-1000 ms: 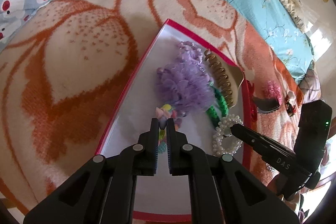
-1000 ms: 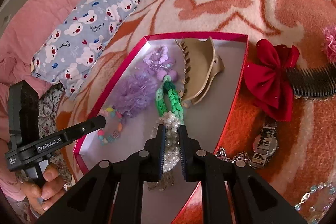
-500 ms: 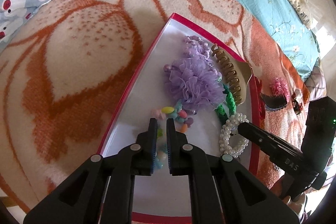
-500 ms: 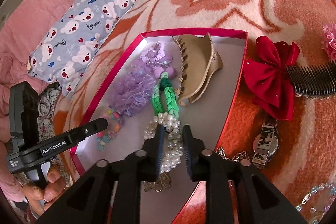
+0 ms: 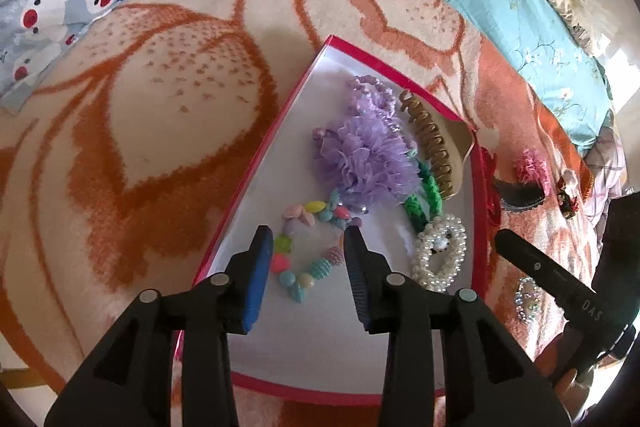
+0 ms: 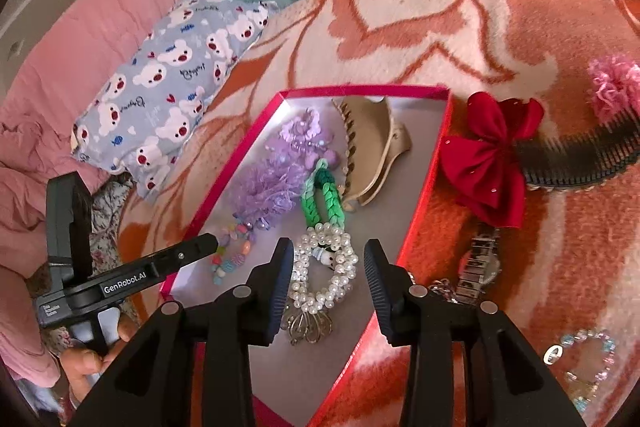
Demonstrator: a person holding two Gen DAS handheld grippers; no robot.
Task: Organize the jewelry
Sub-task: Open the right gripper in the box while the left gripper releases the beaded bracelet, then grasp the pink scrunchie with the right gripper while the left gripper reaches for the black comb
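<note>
A red-rimmed white tray [image 5: 260, 155] [image 6: 360, 91] lies on the orange blanket. It holds a purple scrunchie [image 5: 368, 155], a beige claw clip [image 6: 372, 147], a green braided tie [image 6: 324, 195], a pearl hair tie [image 6: 326, 267] and a pastel bead bracelet [image 5: 308, 251]. My left gripper [image 5: 309, 233] hovers over the bead bracelet with its jaws opening; the bracelet lies on the tray floor between them, untouched by the pads. My right gripper [image 6: 328, 245] is opening too, and the pearl tie rests loose in the tray between its fingers.
To the right of the tray on the blanket lie a red bow [image 6: 492, 163], a black comb [image 6: 580, 155] with a pink pompom, a wristwatch [image 6: 480, 263] and a crystal bracelet [image 6: 588, 355]. A bear-print pillow [image 6: 168, 75] sits far left.
Both grippers went from shut to open. The left let the bead bracelet drop flat into the tray; the right released the pearl tie and drew back slightly.
</note>
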